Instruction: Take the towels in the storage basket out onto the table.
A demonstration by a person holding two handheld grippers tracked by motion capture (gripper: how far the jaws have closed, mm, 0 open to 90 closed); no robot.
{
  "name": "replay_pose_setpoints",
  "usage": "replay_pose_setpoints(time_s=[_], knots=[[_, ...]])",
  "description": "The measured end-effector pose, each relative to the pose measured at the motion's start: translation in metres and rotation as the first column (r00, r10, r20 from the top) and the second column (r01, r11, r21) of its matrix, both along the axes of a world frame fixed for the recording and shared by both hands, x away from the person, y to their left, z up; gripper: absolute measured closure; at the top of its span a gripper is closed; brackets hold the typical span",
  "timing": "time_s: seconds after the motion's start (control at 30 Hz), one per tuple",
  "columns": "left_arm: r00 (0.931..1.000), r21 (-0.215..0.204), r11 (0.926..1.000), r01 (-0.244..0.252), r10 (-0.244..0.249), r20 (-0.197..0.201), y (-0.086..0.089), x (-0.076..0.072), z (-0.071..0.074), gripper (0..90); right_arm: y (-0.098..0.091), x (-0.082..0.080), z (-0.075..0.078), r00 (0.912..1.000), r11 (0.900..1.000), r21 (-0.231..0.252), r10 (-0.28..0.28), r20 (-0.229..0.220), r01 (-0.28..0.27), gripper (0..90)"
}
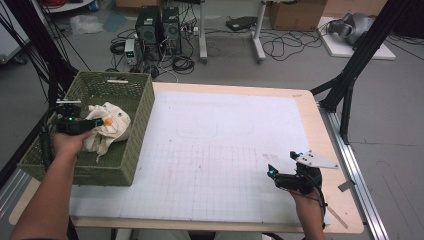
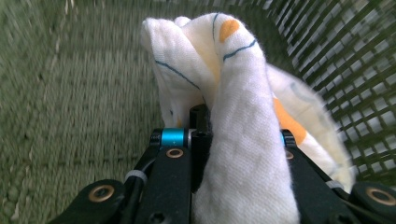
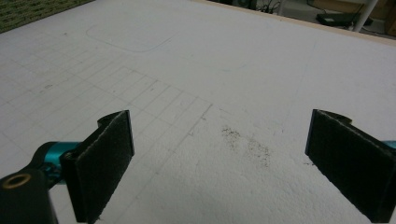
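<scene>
**Left fingers pinched on cloth inside basket**

The left gripper [image 1: 95, 123] had its fingers [image 2: 201, 140] clamped on a crumpled white cotton cloth with orange patches and thin blue lines [image 2: 243, 116], a fold of it draped over the jaws. The cloth [image 1: 107, 127] sat inside the green woven rectangular basket [image 1: 142, 107] at the left edge of the desk [image 1: 225, 125]. The right gripper [image 3: 219, 158] hovered low over the white gridded desk surface near its right edge, fingers [image 3: 105, 158] spread wide, holding nothing.
</scene>
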State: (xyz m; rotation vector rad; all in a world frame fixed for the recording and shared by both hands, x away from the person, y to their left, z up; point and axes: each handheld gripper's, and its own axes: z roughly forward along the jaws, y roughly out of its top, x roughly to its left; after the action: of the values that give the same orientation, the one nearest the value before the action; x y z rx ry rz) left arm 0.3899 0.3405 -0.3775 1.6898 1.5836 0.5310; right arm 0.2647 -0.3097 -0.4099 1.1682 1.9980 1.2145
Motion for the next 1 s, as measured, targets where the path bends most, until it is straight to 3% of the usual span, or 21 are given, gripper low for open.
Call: replay_pose_setpoints(time_s=[0.07, 0.1, 0.17, 0.23, 0.27, 0.3, 0.47, 0.63, 0.7, 0.77, 0.9, 1.0], knots=[[0.9982, -0.049, 0.9988, -0.004, 0.007, 0.059, 0.005, -0.005, 0.008, 80.1, 0.000, 0.000, 0.001, 1.0000, 1.0000, -0.001, 0.000, 0.004, 0.000, 7.1], [0.9982, -0.049, 0.9988, -0.004, 0.007, 0.059, 0.005, -0.005, 0.008, 80.1, 0.000, 0.000, 0.001, 1.0000, 1.0000, -0.001, 0.000, 0.004, 0.000, 7.1], [0.9950, -0.058, 0.9983, -0.004, 0.010, 0.099, 0.008, -0.009, 0.013, 80.1, 0.000, 0.000, 0.001, 1.0000, 1.0000, 0.001, -0.001, 0.003, 0.001, 7.1], [0.9900, -0.061, 0.9981, -0.009, 0.018, 0.140, 0.011, -0.013, 0.018, 80.1, 0.001, 0.000, 0.001, 1.0000, 1.0000, 0.001, 0.002, 0.001, -0.002, 7.1], [0.9837, -0.077, 0.9970, -0.010, 0.024, 0.178, 0.013, -0.018, 0.023, 80.1, 0.002, 0.000, 0.001, 1.0000, 1.0000, 0.000, 0.004, 0.000, -0.004, 7.1], [0.9837, -0.077, 0.9970, -0.010, 0.024, 0.178, 0.013, -0.018, 0.023, 80.1, 0.002, 0.000, 0.001, 1.0000, 1.0000, 0.000, 0.004, 0.000, -0.004, 7.1], [0.9661, -0.107, 0.9942, -0.008, 0.036, 0.256, 0.020, -0.030, 0.039, 80.0, 0.004, 0.000, 0.001, 0.9999, 0.9999, -0.008, 0.011, 0.001, -0.011, 7.1], [0.9513, -0.127, 0.9919, 0.000, 0.039, 0.306, 0.022, -0.039, 0.056, 79.9, 0.006, 0.000, 0.001, 0.9999, 0.9999, -0.006, 0.014, 0.001, -0.014, 7.1], [0.9410, -0.136, 0.9907, 0.012, 0.034, 0.337, 0.021, -0.044, 0.061, 79.8, 0.006, 0.000, 0.001, 0.9999, 0.9998, -0.006, 0.017, 0.002, -0.017, 7.1], [0.9386, -0.135, 0.9908, 0.017, 0.031, 0.344, 0.021, -0.046, 0.063, 79.8, 0.006, 0.000, 0.002, 0.9999, 0.9999, -0.004, 0.016, 0.003, -0.016, 7.1], [0.9210, -0.157, 0.9864, 0.048, 0.017, 0.389, 0.016, -0.051, 0.069, 79.7, 0.007, 0.001, 0.002, 0.9998, 0.9998, 0.000, 0.017, 0.008, -0.017, 7.1], [0.9096, -0.150, 0.9856, 0.078, -0.009, 0.415, 0.008, -0.054, 0.076, 79.7, 0.007, 0.001, 0.002, 0.9998, 0.9998, 0.003, 0.022, 0.003, -0.022, 7.1]])
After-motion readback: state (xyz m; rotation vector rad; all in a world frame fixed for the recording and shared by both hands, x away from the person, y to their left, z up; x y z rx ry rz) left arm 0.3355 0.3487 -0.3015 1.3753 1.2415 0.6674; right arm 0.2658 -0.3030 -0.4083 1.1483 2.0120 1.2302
